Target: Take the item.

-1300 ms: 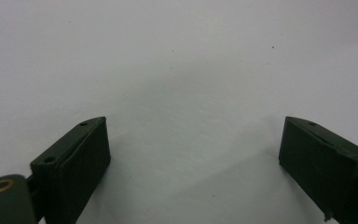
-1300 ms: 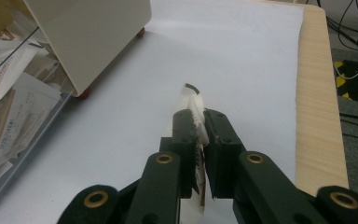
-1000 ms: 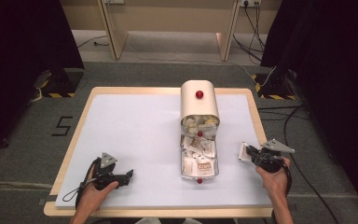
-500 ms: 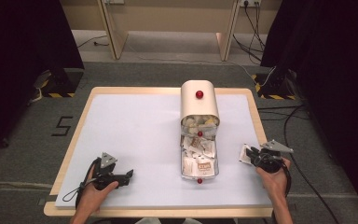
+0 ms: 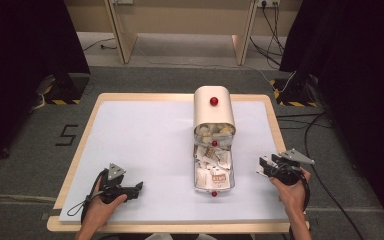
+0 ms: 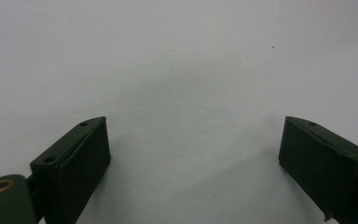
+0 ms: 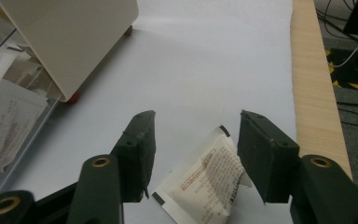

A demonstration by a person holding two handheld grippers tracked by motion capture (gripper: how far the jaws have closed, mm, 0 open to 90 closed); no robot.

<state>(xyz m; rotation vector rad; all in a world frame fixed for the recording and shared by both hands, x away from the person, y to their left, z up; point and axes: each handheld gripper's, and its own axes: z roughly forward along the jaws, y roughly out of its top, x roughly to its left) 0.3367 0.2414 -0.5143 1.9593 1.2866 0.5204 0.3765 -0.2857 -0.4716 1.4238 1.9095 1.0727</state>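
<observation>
A cream box [image 5: 213,107] with a red knob stands mid-table, and its clear drawer [image 5: 230,172] is pulled out toward me, full of paper packets. My right gripper [image 5: 261,167] rests low on the table to the right of the drawer. Its jaws have just been opening. A white packet with red print [image 7: 209,179] lies on the table between the fingers of the right gripper [image 7: 196,140], and the pads are not pressing it. My left gripper [image 5: 139,186] sits at the front left, open. Its jaws [image 6: 193,149] stand wide over bare white tabletop with nothing between them.
The cream box's side [image 7: 74,37] and the drawer's clear wall [image 7: 28,135] lie just left of the right gripper. The table's wooden right edge [image 7: 312,93] runs close by on its other side. Cables [image 5: 325,125] trail on the floor beyond.
The right gripper's jaws have spread apart over the packet. Both hands have stayed where they were.
</observation>
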